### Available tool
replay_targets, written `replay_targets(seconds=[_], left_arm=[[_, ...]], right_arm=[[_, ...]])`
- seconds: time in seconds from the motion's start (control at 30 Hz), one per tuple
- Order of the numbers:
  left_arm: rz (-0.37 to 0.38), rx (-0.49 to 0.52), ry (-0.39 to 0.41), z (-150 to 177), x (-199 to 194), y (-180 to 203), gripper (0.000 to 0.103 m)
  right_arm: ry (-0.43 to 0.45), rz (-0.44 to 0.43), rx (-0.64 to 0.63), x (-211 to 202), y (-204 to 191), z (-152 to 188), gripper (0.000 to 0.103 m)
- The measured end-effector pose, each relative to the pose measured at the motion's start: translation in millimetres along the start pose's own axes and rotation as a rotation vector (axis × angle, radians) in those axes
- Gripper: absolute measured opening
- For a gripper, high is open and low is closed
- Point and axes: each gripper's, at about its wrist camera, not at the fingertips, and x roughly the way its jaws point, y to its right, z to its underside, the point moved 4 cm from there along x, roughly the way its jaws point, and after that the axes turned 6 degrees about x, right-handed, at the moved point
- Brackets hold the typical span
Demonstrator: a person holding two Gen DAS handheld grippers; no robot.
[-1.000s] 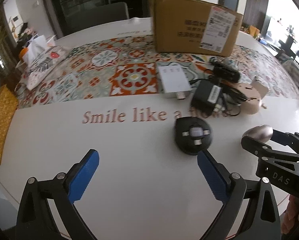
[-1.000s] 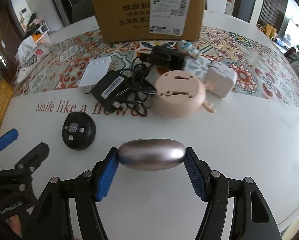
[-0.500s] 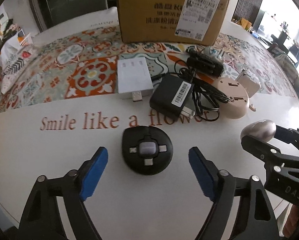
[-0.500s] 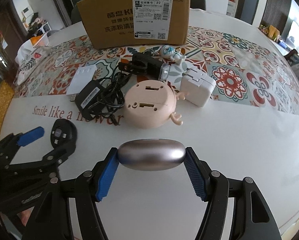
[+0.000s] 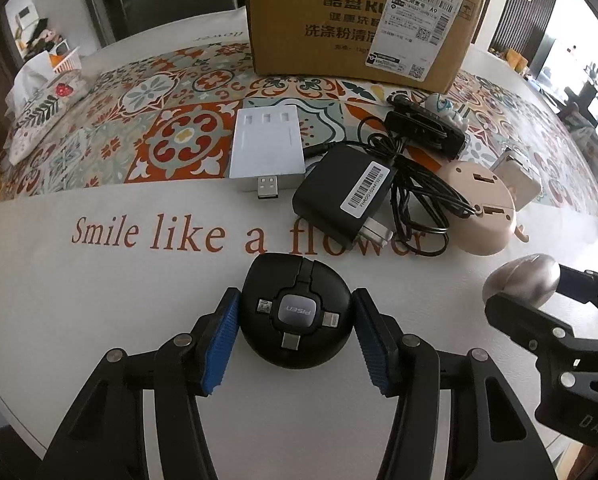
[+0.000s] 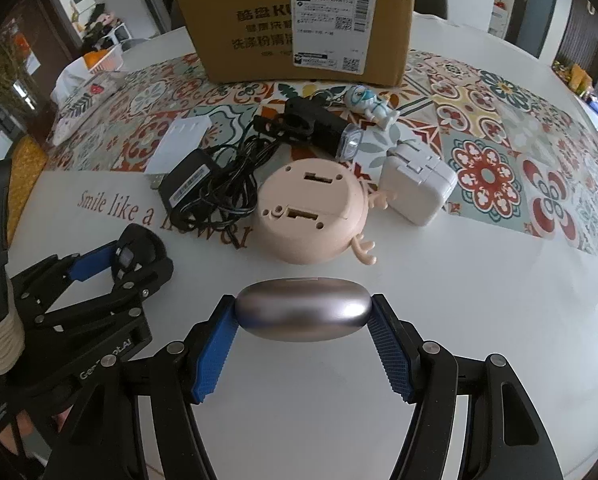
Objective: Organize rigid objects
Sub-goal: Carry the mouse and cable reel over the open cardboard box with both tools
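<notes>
At lower centre, the round black cable hub (image 5: pixel 297 316) is flanked, apparently touched, by the left gripper (image 5: pixel 295 320); the silver oval case (image 6: pixel 303 309) is clamped by the right gripper (image 6: pixel 303 322).

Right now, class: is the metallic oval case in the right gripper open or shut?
Shut. The metallic oval case shows one smooth closed shell with only a thin seam along its top, clamped between the right gripper's blue pads.

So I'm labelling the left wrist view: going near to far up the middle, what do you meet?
left gripper → round black cable hub → black power adapter → cardboard box
</notes>
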Motion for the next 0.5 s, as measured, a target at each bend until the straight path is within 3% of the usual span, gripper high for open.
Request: replay_targets(seconds=[0.27,0.5], left_arm=[[0.037,0.010,-0.015,3.5,-10.3,2.8,0.055],[0.042,0.046,0.050,-17.5,-43.3,2.2,0.055]], right_arm=[[0.003,-0.027,0.029,-9.7,-2.2,0.4,0.066],[0.052,-0.047,0.067,-33.5,-3.7,-8.6,0.066]])
